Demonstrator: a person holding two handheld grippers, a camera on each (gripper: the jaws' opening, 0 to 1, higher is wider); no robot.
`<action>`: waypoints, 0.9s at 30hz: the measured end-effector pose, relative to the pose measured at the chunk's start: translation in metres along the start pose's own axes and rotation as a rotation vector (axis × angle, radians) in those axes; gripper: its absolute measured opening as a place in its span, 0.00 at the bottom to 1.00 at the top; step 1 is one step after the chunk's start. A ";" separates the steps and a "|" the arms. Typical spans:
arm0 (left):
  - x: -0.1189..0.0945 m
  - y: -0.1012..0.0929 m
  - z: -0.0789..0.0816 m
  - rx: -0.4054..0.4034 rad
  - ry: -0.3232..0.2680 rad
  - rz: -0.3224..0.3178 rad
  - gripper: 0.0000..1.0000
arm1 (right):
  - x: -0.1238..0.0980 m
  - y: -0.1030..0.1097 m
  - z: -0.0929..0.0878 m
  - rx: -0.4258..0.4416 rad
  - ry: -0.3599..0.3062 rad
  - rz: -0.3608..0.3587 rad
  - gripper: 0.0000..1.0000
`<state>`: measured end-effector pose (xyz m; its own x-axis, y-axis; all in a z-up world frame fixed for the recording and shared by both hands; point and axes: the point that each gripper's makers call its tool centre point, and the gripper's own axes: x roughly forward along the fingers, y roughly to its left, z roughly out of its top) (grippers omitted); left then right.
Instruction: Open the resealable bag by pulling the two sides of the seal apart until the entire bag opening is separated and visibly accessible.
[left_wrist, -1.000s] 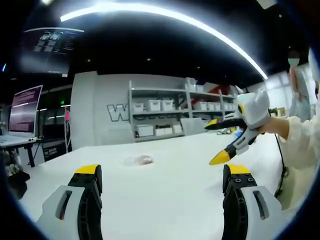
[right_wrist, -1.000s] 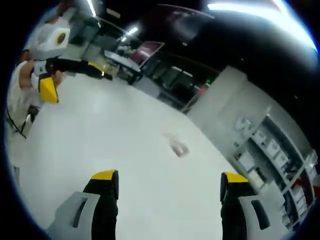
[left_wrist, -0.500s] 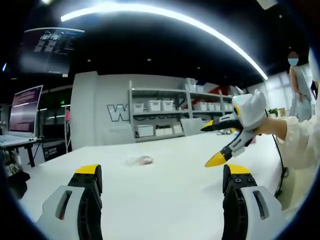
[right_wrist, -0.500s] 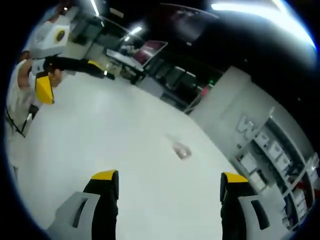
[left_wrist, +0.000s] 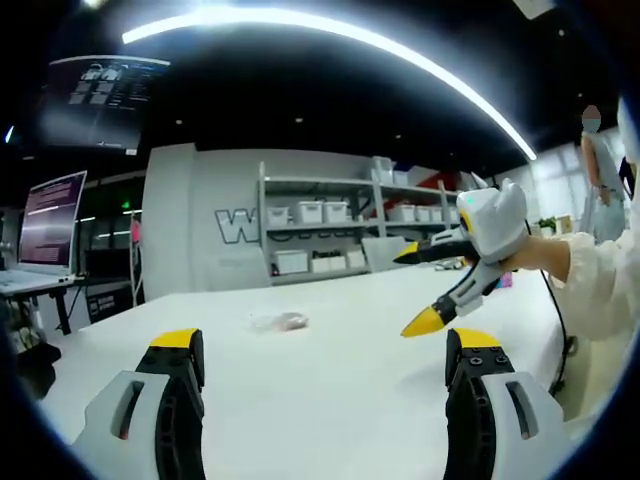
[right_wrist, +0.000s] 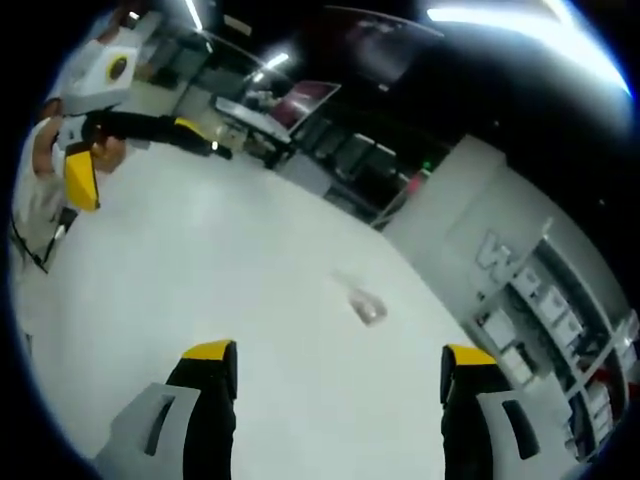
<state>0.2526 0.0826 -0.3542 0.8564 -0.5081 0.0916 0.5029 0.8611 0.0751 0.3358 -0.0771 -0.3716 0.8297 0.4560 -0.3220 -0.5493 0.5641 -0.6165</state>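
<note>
Long curved ceiling light (left_wrist: 330, 30) overhead, grey wall (left_wrist: 200, 225), shelving (left_wrist: 330, 235) with white bins, monitor (left_wrist: 48, 220) glowing left, white table (left_wrist: 320, 380).

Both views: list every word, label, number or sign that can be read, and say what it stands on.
"W": a large white letter on the grey wall, cut off by the shelving in the left gripper view; the same letter shows on that wall in the right gripper view.
Monitor: lines of text, too small to read.
Hanging screen: text too blurred to read.
Shelf bins: no readable labels.
Bag: no readable print.
</note>
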 end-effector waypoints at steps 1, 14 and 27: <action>0.000 0.000 0.000 0.000 0.000 0.000 1.00 | 0.000 0.000 -0.001 0.000 0.002 0.001 0.84; 0.001 0.000 -0.001 -0.002 0.002 0.000 1.00 | 0.011 0.000 0.000 -0.010 0.010 0.011 0.84; 0.001 0.003 0.000 -0.006 0.000 0.002 1.00 | 0.021 0.001 0.003 -0.022 0.014 0.021 0.84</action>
<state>0.2546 0.0848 -0.3544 0.8572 -0.5067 0.0921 0.5022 0.8620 0.0685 0.3525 -0.0649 -0.3764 0.8194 0.4577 -0.3451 -0.5645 0.5394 -0.6249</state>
